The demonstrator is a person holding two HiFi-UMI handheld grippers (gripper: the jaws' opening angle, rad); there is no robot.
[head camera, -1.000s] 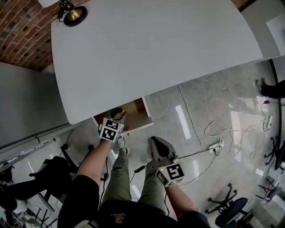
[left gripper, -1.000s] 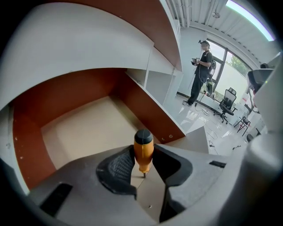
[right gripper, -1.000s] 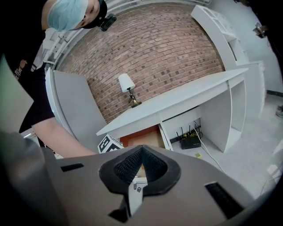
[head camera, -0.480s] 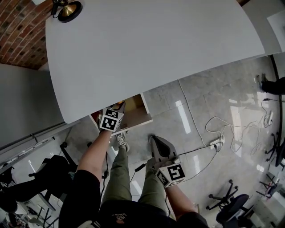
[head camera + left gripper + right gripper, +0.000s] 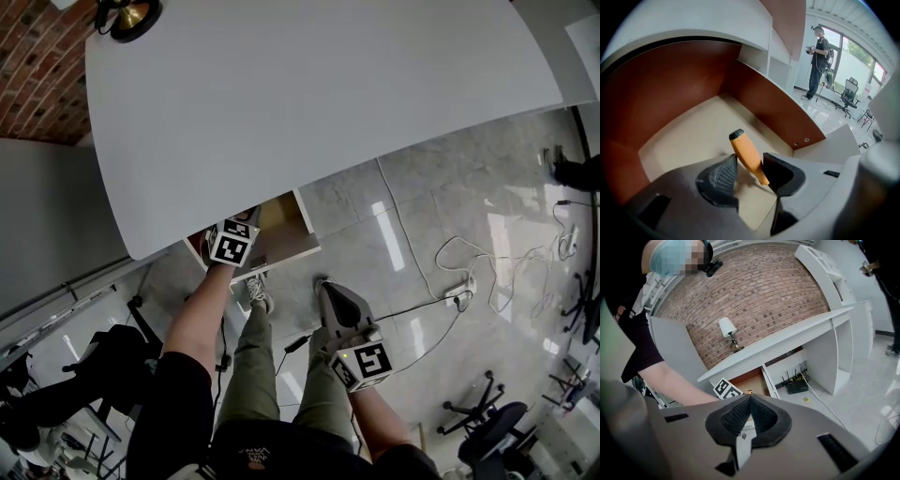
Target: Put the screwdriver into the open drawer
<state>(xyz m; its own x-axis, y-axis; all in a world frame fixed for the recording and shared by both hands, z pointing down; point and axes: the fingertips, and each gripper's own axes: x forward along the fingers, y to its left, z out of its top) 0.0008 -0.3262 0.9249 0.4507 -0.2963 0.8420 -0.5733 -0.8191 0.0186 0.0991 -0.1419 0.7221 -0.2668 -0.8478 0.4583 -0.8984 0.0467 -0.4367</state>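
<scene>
The drawer (image 5: 286,246) is sticking out from under the near edge of the surface (image 5: 309,103). The left claw (image 5: 749,171) is reaching down into the drawer with its jaws opening, and the screwdriver (image 5: 747,157) is leaning tilted between them, inside the drawer. The right claw (image 5: 749,401) is hanging right of the drawer, above the floor (image 5: 422,234), jaws together. A lamp (image 5: 127,14) is sitting at the surface's far left corner.

A broad white curved worktop (image 5: 309,103) fills the upper half, with a brass lamp (image 5: 129,14) at 11 o'clock beside a red brick wall (image 5: 37,66). Glossy grey tiled floor (image 5: 422,216) lies at 3 o'clock and black office chairs (image 5: 497,441) at 5 o'clock.
</scene>
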